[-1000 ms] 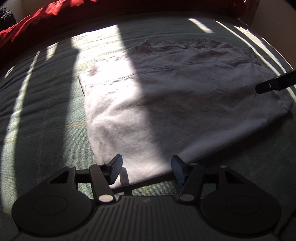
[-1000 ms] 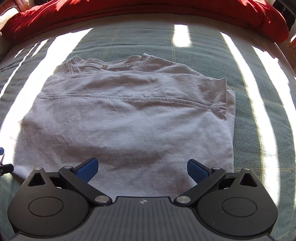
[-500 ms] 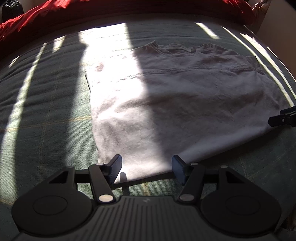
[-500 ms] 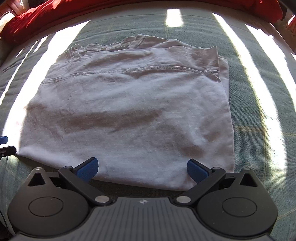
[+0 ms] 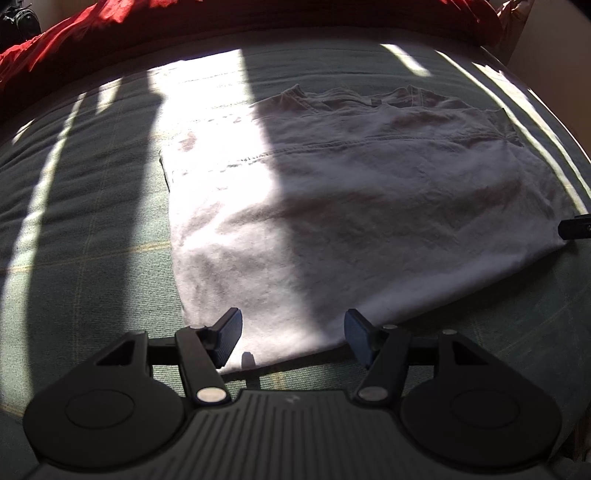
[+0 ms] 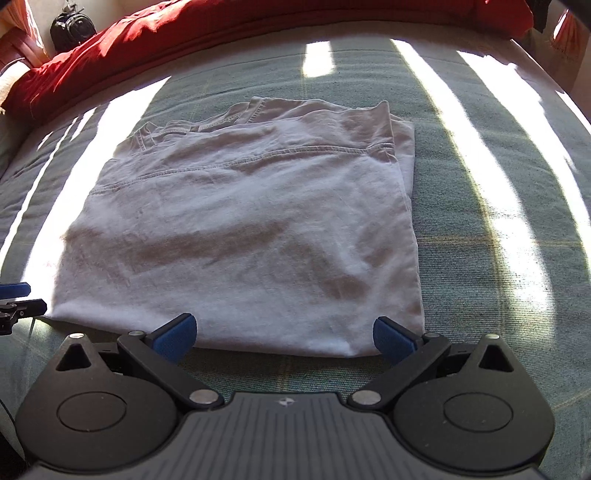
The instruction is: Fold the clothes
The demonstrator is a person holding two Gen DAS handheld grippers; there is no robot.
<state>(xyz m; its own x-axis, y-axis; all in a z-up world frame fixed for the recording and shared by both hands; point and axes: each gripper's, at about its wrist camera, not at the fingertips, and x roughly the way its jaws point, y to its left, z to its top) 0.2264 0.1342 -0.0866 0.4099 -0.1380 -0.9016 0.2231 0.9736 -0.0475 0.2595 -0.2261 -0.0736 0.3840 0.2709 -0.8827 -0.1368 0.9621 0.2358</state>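
Note:
A pale folded T-shirt (image 5: 369,206) (image 6: 251,229) lies flat on the green blanket, collar at the far side, with a stitched hem across the upper part. My left gripper (image 5: 293,338) stands open at the shirt's near left corner, nothing between its fingers. My right gripper (image 6: 284,336) is open too, just short of the shirt's near edge by the right corner. In the left wrist view a tip of the right gripper (image 5: 576,227) shows at the right border. A tip of the left gripper (image 6: 18,301) shows at the left border of the right wrist view.
The green checked blanket (image 6: 498,258) covers the bed, striped with sunlight and shadow. A red duvet (image 6: 147,40) is bunched along the far edge. A dark bag (image 6: 72,31) sits beyond it at the far left.
Both grippers have drawn back toward me off the shirt. The right one was over the cloth and now sits just before its near edge. Both stayed open.

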